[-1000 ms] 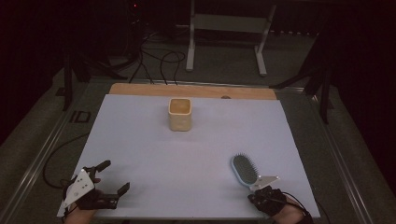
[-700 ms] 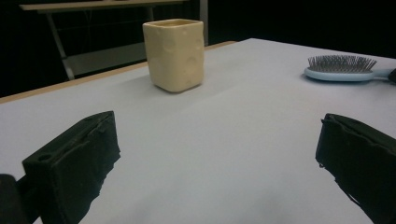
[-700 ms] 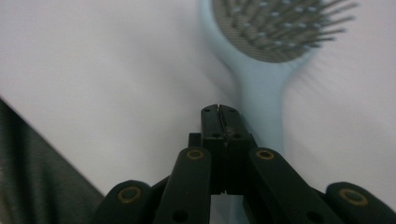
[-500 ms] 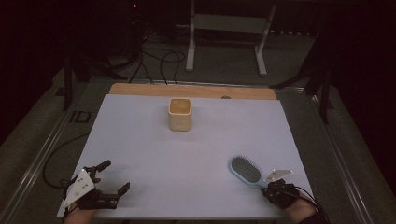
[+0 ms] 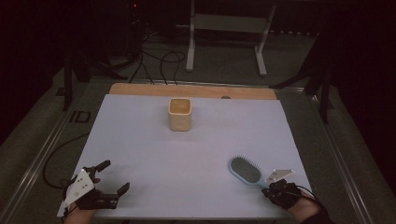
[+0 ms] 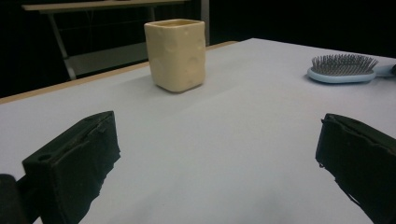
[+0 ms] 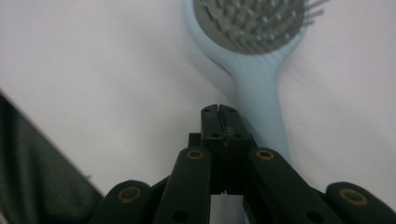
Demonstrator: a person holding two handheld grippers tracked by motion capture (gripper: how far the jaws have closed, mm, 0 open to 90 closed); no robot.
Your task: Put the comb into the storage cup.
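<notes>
Dark room, pale blue-white sheet [image 5: 187, 154] over the table, metal stand legs at the upper centre of the high view. We noted the hairbrush [image 5: 246, 170] lying bristles-up at the lower right of that frame, handle toward the right gripper [image 5: 275, 186]. In the right gripper view its jaws were pressed together with nothing between them, tips hovering just beside the brush handle [image 7: 259, 100] and slightly to its left, not on it. The left gripper [image 5: 114, 179] sat at the lower left with jaws spread wide and empty. A cream square cup [image 5: 180, 113] stood upright at upper centre, well apart from the brush. Our judgement: brush not yet picked up; opening the jaws, grasping and any transfer remained to be done.
</notes>
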